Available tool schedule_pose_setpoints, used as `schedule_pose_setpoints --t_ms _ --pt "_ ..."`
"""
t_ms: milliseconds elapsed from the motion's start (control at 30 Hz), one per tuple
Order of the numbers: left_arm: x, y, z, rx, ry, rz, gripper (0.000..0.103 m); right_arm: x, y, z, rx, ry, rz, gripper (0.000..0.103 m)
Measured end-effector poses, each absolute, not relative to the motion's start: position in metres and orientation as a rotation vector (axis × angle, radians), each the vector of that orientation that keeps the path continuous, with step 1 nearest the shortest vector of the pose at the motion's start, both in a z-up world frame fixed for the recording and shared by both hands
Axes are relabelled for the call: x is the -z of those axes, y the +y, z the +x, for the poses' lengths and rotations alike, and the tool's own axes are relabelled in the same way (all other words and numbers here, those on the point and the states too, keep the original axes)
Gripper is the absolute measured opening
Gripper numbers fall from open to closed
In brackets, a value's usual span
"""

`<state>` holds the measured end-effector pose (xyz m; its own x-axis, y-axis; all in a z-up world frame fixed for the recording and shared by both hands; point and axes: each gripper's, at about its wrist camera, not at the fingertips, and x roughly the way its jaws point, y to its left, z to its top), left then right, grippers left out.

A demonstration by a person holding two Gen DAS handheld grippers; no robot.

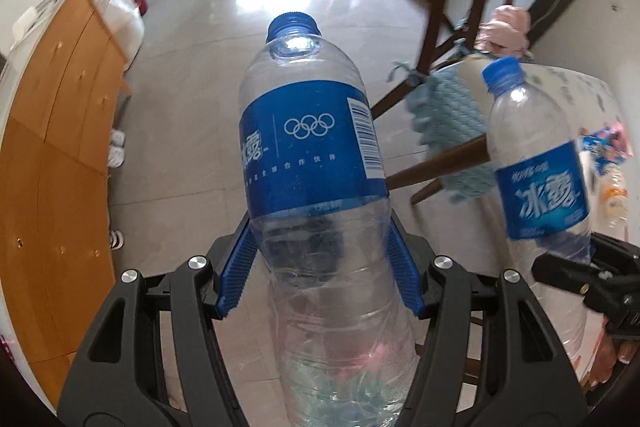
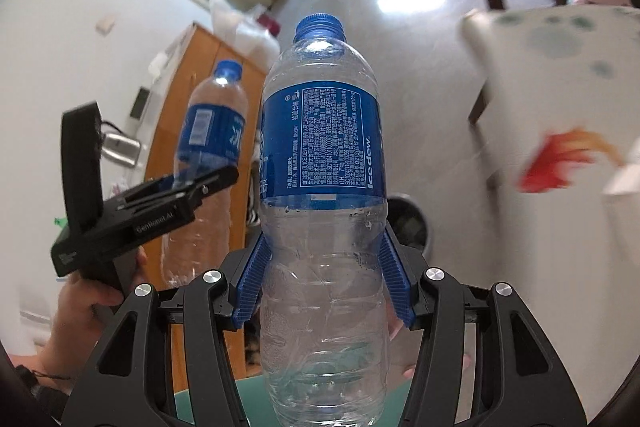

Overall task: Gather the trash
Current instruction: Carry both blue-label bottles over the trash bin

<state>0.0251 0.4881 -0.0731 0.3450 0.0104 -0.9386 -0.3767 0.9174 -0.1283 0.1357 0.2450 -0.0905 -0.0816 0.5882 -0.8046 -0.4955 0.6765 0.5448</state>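
My left gripper (image 1: 320, 227) is shut on an empty clear plastic bottle (image 1: 308, 131) with a blue label and blue cap, held in the air with its cap pointing away. My right gripper (image 2: 322, 247) is shut on a second empty bottle (image 2: 320, 131) of the same kind. In the left wrist view the right gripper's bottle (image 1: 536, 163) shows at the right. In the right wrist view the left gripper's bottle (image 2: 212, 131) shows at the left, held by the other gripper body (image 2: 132, 215). A dark waste bin (image 2: 408, 223) stands on the floor behind the right bottle.
A table with a patterned cloth (image 2: 560, 75) is at the right, with wrappers (image 2: 560, 163) on it. A wooden chair (image 1: 452, 39) with a blue cushion stands by it. An orange wooden cabinet (image 1: 52, 131) lines the left wall. The tiled floor (image 1: 248, 7) lies ahead.
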Motion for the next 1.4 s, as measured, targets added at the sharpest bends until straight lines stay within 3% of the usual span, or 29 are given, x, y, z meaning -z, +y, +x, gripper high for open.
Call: schedule_pose_setpoints --t_ms 333,867,1400 --pt "0.184 0.557 0.006 -0.241 1.374 -0.413 0.058 0.200 0.327 0.131 -0.876 1.623 -0.016 0.054" --pt "0.430 0.542 0.002 -0.038 1.686 -0.477 0.058 0.459 0.354 0.117 -0.652 1.983 -0.088 0.054" --pt "0.560 0.536 0.013 0.018 1.853 -0.491 0.059 0.587 0.361 0.112 -0.518 2.115 -0.094 0.060"
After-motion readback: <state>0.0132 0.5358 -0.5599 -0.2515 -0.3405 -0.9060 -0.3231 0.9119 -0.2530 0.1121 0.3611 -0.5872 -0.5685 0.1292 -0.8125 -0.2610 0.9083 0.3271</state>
